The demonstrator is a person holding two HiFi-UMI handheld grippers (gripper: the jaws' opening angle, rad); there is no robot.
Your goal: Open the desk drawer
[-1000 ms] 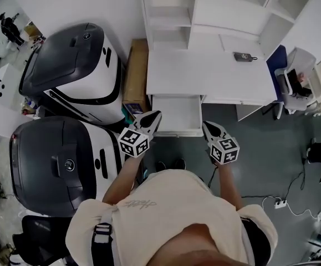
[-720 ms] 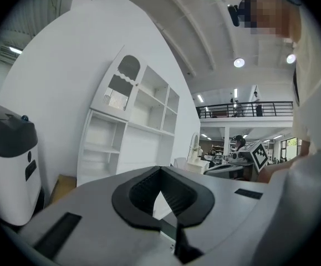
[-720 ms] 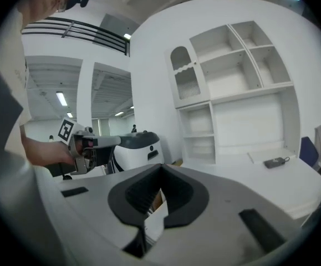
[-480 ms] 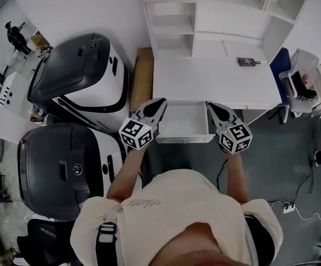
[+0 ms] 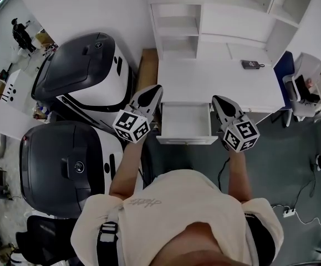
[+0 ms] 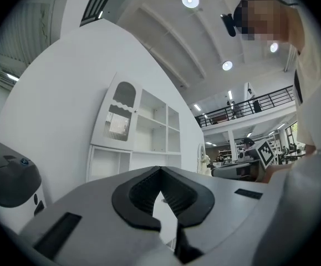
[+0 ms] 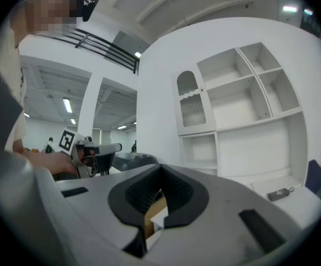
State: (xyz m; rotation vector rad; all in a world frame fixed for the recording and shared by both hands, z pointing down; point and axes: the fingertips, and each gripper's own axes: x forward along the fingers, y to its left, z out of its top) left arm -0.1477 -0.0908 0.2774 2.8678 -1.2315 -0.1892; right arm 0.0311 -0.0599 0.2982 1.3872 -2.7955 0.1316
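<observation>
The drawer (image 5: 186, 122) is seen pulled out mid-frame; the left tool (image 5: 152, 91) and right tool (image 5: 219, 100) are held closed, empty. It could be knocked shut by a careless swing.

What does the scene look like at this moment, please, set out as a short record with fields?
Drawer: desk drawer pulled out, inside looks empty
Desk: white desk, a small dark device on its top
Left gripper: left gripper jaws together, holding nothing, left of the drawer in the head view
Right gripper: right gripper jaws together, holding nothing, right of the drawer
Beside the desk: cardboard box, two dark-and-white machines
</observation>
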